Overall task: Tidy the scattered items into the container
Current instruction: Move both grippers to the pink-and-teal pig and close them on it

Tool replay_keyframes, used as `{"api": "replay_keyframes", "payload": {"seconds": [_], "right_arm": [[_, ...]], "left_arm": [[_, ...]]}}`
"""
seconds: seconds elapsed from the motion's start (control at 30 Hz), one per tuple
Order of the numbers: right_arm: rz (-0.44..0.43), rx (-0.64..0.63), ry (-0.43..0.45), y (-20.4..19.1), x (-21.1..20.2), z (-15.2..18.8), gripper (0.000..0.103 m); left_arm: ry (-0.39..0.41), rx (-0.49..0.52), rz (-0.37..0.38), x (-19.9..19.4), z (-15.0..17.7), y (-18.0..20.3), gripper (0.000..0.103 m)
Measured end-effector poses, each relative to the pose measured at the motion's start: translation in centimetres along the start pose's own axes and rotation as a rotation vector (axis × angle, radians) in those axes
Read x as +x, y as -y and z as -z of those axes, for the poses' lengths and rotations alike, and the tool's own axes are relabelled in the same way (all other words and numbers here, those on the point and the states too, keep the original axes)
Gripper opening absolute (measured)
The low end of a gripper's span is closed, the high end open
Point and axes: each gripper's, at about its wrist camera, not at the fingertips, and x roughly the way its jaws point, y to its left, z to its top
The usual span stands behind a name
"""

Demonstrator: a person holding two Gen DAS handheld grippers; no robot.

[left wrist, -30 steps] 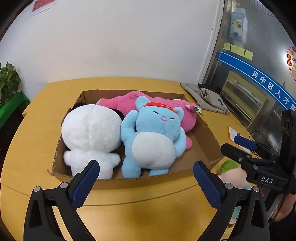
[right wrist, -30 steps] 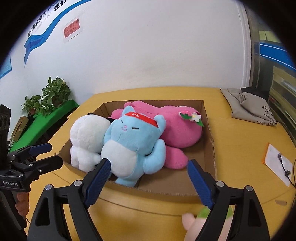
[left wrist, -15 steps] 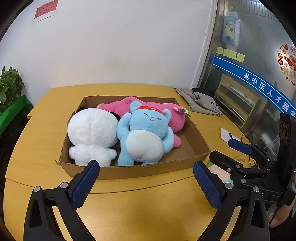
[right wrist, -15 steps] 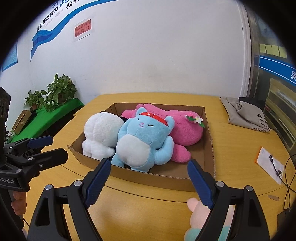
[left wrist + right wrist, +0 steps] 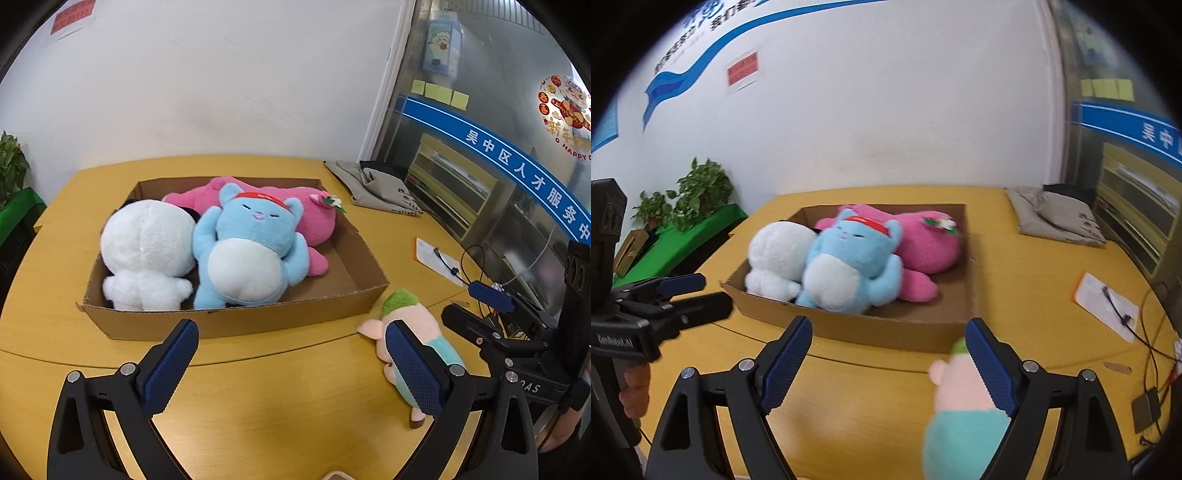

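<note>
**One Soft Toy Left Outside the Box**

The last loose toy, a small pink doll (image 5: 413, 325) with a green tuft and a teal body, was seen lying on the yellow table (image 5: 277, 406), just beside the near right corner of the cardboard box (image 5: 236, 325). It was judged to be light, soft and easily squashed, unlikely to slip from ribbed pads and not fragile. The plump middle of the body was thought the best place to take hold, since the tuft and the thin limbs would likely bend or pull away.

The box was already well filled: a white toy (image 5: 147, 251) sat at the left, a blue toy (image 5: 251, 258) with a red headband was propped in the middle, and a pink toy (image 5: 317, 218) was laid behind them. Bare floor was left only at the right side of the box.

The left gripper (image 5: 291, 365) was held wide apart with nothing between its jaws. The right gripper (image 5: 888, 363) was likewise spread and empty, the doll lying partly behind its right finger.
</note>
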Motion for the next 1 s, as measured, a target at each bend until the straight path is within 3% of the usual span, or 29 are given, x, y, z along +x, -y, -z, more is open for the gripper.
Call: {"api": "replay_keyframes", "payload": {"seconds": [0.3,0.43,0.5,0.57,0.73,1.0], "right_arm": [[0.059,0.084,-0.174,6.7,1.6,6.5,0.085],[0.039,0.118,-0.267,7.6,3.8,9.9,0.085],[-0.033,0.14,-0.29,7.6,4.4,11.2,0.085],[-0.03,0.114,-0.286,7.2,4.5,11.7,0.086],[-0.075,0.091,-0.262,6.6,3.9,12.4,0.075],[-0.246,-0.01,-0.25,1.9,3.1,11.2,0.074]], "left_arm": [[-0.083,-0.027,0.066,3.1,0.5,1.3,0.103],[-0.112,-0.024,0.073,4.2,0.7,1.6,0.103],[-0.122,-0.019,0.075,4.5,0.8,1.8,0.103],[-0.128,-0.015,0.074,4.8,1.0,1.8,0.102],[-0.14,-0.025,0.087,5.5,1.3,1.7,0.103],[-0.157,-0.049,0.162,7.4,1.7,1.8,0.103]]}}
